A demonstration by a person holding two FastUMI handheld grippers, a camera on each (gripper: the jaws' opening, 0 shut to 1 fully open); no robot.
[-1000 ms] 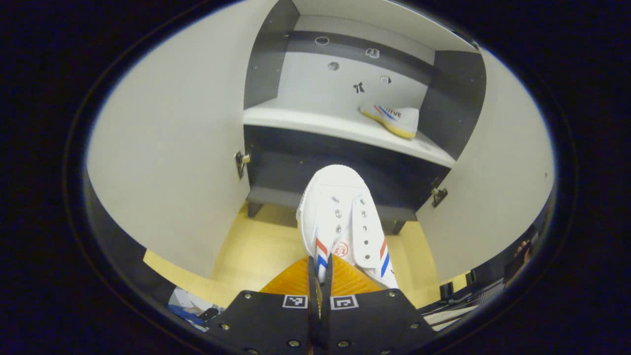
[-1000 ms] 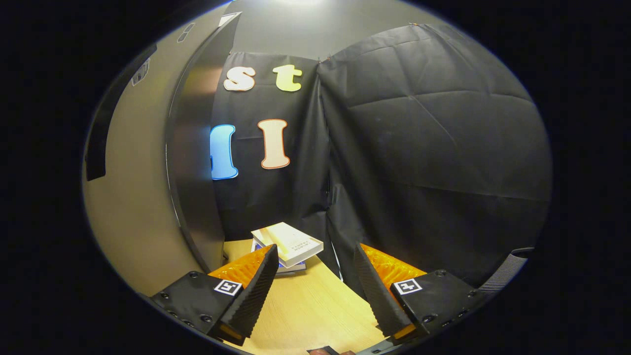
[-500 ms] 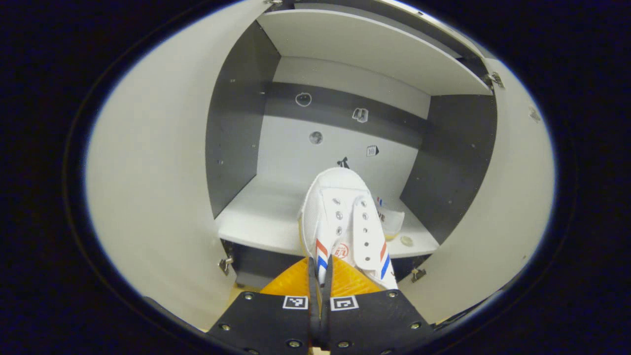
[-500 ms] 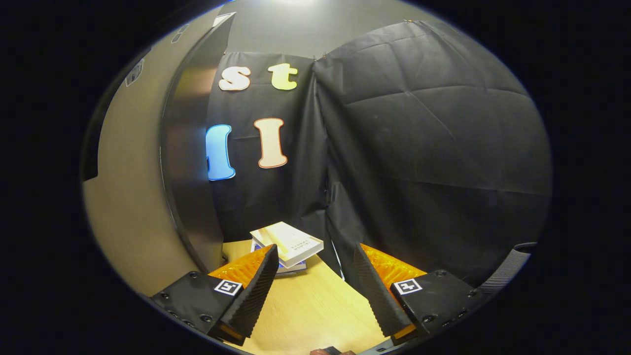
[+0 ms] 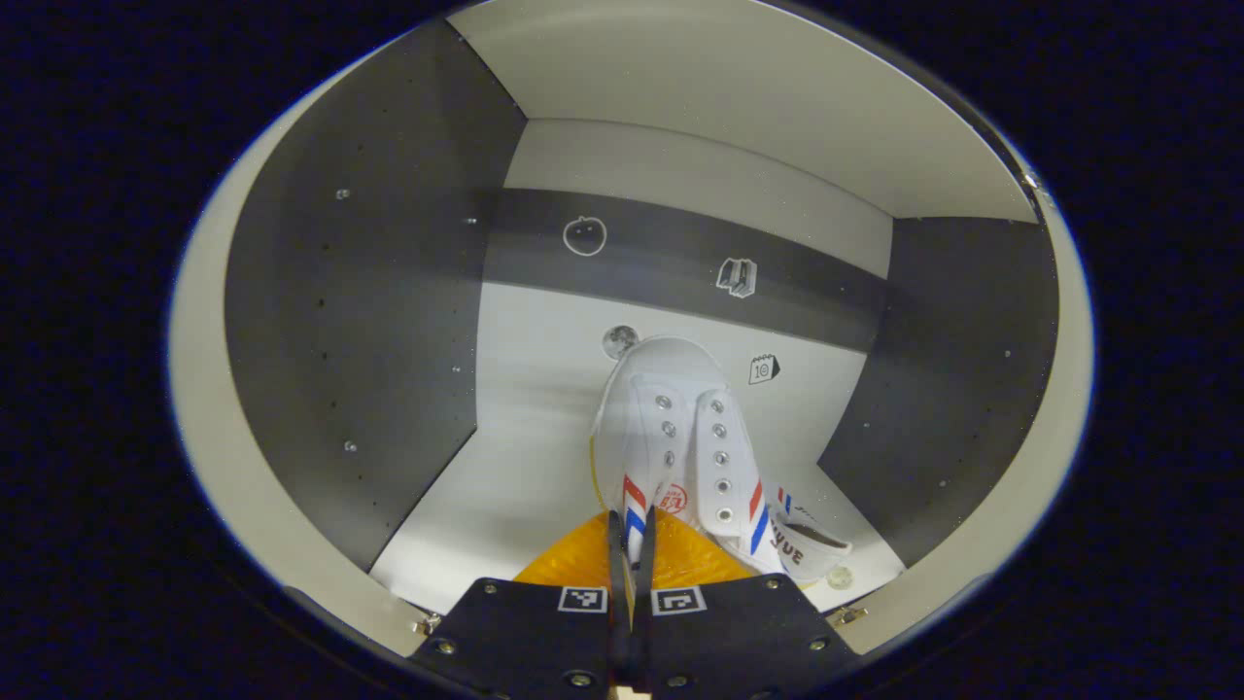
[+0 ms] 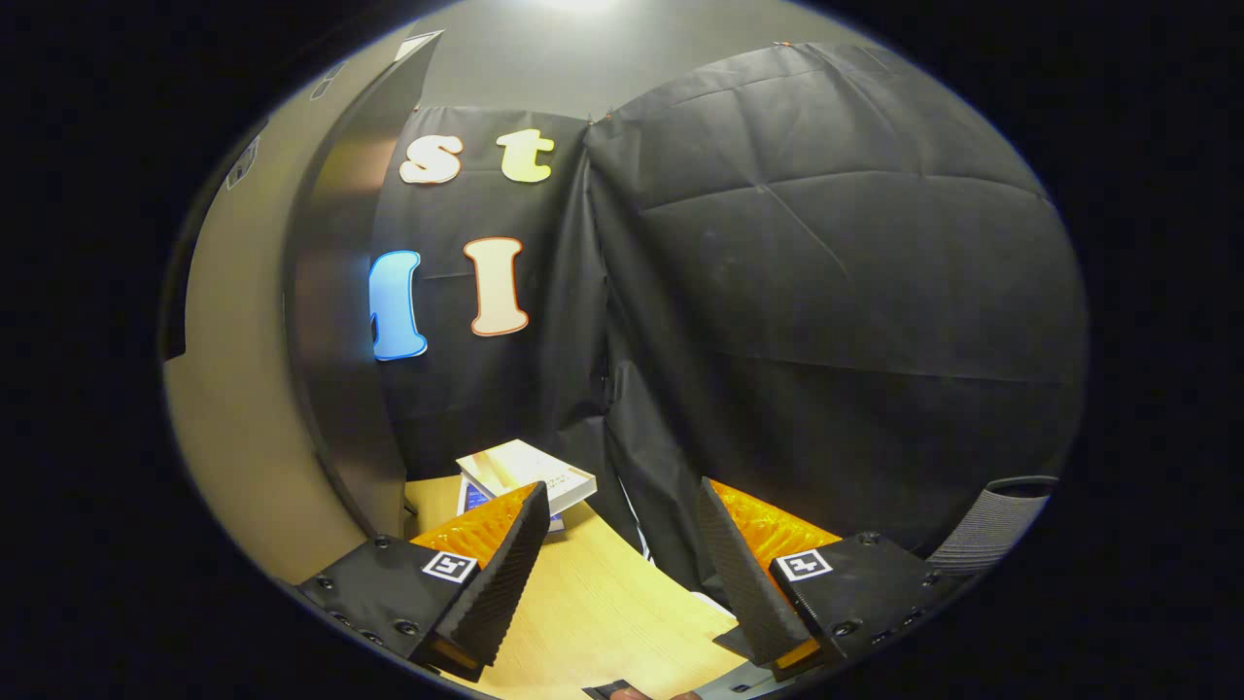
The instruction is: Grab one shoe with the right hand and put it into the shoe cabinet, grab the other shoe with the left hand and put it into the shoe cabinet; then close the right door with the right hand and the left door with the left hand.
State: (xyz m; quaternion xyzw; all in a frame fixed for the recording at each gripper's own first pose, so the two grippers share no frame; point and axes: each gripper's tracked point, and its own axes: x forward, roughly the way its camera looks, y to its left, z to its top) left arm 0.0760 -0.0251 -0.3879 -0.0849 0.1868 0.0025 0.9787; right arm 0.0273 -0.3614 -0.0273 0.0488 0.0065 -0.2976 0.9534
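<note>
In the left gripper view a white canvas shoe with red and blue stripes points toe-first into the shoe cabinet. My left gripper is shut on its heel edge, holding it over the white shelf. The other white shoe lies on that shelf at the lower right, partly hidden behind the held one. In the right gripper view my right gripper is open with nothing between its fingers, beside the cabinet's open right door.
The cabinet's dark side walls and white top panel close in around the held shoe. In the right gripper view a stack of books lies on the wooden floor against the black cloth wall.
My left gripper has carried the shoe up from in front of the lower cabinet and forward into the upper compartment. The right gripper view has shifted slightly; its jaws stay open.
</note>
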